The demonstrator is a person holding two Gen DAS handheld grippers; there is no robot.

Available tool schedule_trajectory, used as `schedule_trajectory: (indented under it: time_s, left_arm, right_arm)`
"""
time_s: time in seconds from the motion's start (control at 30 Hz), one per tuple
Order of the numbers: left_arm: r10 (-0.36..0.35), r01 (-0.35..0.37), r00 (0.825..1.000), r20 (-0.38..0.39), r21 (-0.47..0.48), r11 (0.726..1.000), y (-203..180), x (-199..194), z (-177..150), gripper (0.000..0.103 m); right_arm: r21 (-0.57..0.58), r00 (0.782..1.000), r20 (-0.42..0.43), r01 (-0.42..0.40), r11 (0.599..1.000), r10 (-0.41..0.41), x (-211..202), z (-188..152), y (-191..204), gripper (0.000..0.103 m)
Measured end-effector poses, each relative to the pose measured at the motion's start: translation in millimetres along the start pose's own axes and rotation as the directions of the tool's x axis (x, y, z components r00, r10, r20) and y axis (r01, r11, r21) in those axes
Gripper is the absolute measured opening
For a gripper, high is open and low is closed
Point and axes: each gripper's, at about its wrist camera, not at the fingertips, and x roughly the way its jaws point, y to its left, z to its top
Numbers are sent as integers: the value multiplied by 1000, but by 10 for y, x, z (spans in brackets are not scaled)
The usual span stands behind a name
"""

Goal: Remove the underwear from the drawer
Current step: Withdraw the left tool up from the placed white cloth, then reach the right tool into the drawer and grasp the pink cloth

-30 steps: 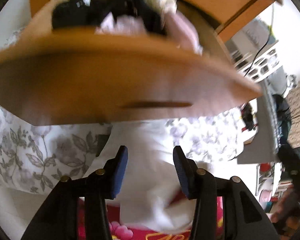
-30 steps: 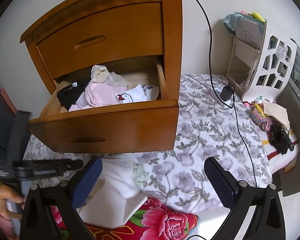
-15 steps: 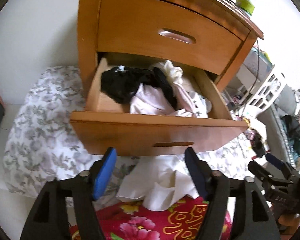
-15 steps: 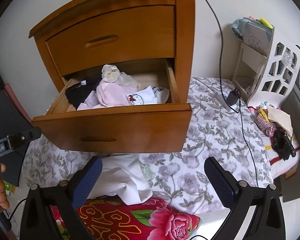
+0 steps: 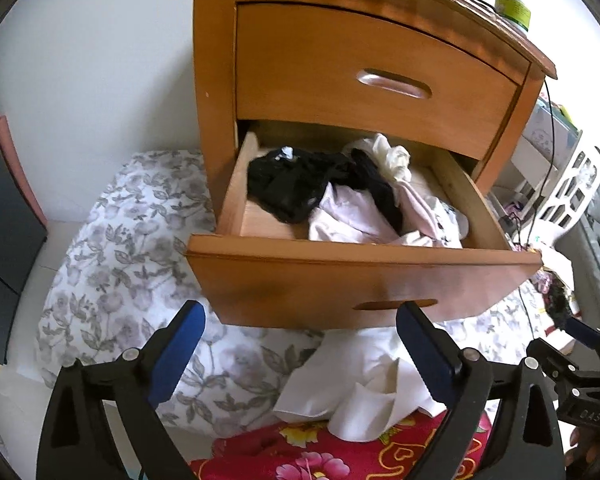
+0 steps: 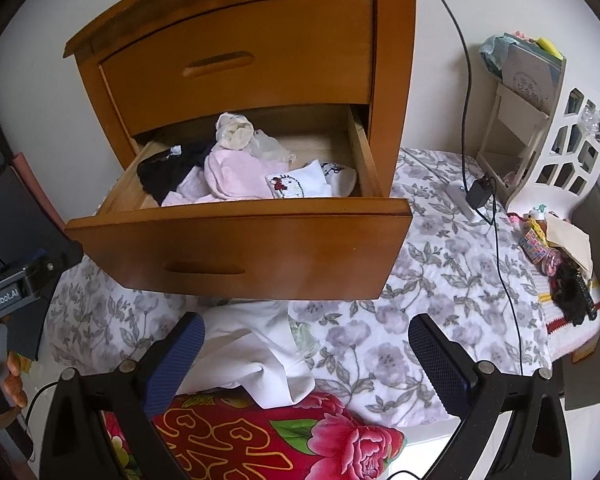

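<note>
Between picks: one white garment (image 5: 364, 384) lies on the bed below the open drawer (image 5: 364, 280).
Left tool (image 5: 300, 344) has just been opening, now wide and empty; right tool (image 6: 306, 354) wide, empty. Next: reach the underwear (image 5: 340, 196) remaining in the drawer.

Home bedroom — wooden nightstand (image 6: 256, 40) with clothes-filled open drawer (image 6: 240, 248), floral quilt (image 6: 432, 280), red flowered blanket (image 6: 260, 436) — lived-in clutter.
</note>
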Motion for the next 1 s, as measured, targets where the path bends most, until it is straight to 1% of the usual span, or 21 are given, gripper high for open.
schedule_trajectory:
  time_s: [0.23, 0.43, 0.63, 0.67, 0.77, 0.87, 1.0]
  left_arm:
    - [54, -54, 998, 39, 6, 999, 48, -10, 17, 97]
    - [73, -75, 995, 75, 25, 997, 48, 9, 14, 97]
    - [59, -60, 993, 98, 7, 998, 112, 58, 24, 97]
    - [57, -58, 992, 114, 4, 998, 127, 59, 23, 97]
    - [47, -48, 990, 133, -2, 999, 162, 73, 28, 97]
    - [31, -29, 990, 140, -22, 999, 220, 104, 40, 97]
    - [26, -21, 990, 137, -42, 999, 295, 164, 52, 97]
  right_arm:
    - [-13, 1000, -9, -10, 1000, 10, 57, 2, 57, 103]
    - [-25, 1000, -18, -7, 1000, 7, 122, 27, 107, 103]
    - [-16, 999, -29, -32, 999, 31, 197, 72, 156, 103]
    - [-15, 999, -28, -34, 999, 33, 203, 84, 161, 103]
    - [-10, 999, -3, -37, 999, 37, 199, 139, 179, 103]
    - [-13, 999, 19, -32, 999, 32, 205, 202, 207, 103]
    - [-3, 999, 37, -29, 1000, 29, 220, 291, 226, 103]
